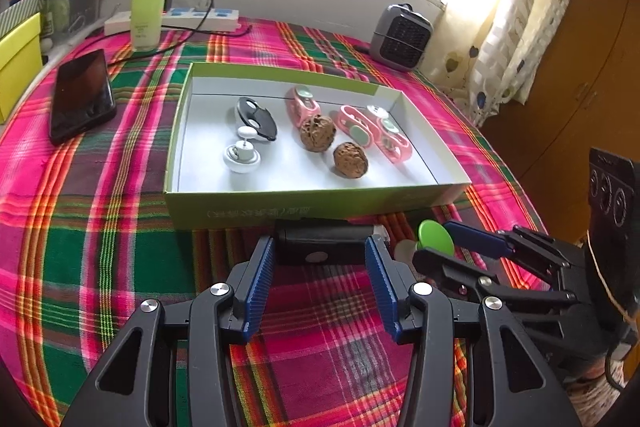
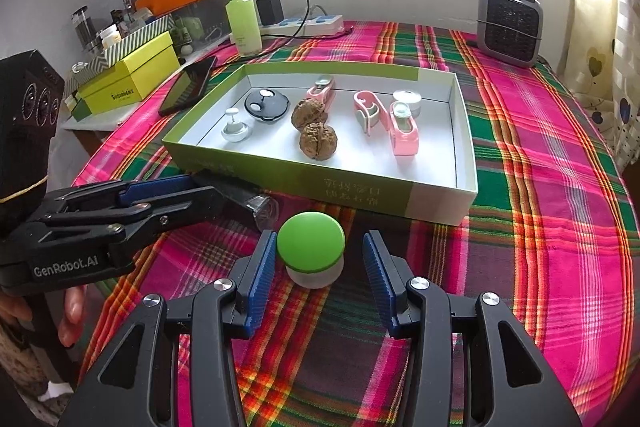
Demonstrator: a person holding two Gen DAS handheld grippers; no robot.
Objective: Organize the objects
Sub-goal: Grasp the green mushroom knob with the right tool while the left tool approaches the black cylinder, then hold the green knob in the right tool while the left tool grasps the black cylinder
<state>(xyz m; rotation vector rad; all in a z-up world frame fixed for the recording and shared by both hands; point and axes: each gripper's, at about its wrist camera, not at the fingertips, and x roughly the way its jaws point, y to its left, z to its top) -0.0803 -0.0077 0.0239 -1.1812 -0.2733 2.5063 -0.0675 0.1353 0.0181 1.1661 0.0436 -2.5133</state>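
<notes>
A table under a pink, green and red plaid cloth (image 2: 540,187) stands below a bright window, with a small grey heater (image 2: 510,25) at two o'clock in the right wrist view, and a green bottle (image 2: 242,17), a power strip (image 2: 308,23) and a dark phone (image 2: 188,85) toward eleven o'clock. A shallow green-walled box (image 2: 360,189) sits mid-table holding two walnuts (image 2: 319,140) and pink clips (image 2: 404,131). The left gripper (image 1: 320,257) is released, its blue pads flanking a black oblong object (image 1: 324,241) whose long axis lies crosswise, parallel to the box's near wall. The right gripper (image 2: 320,259) is also released around a green-capped jar (image 2: 311,253) standing upright, cap up, touching the left pad.
</notes>
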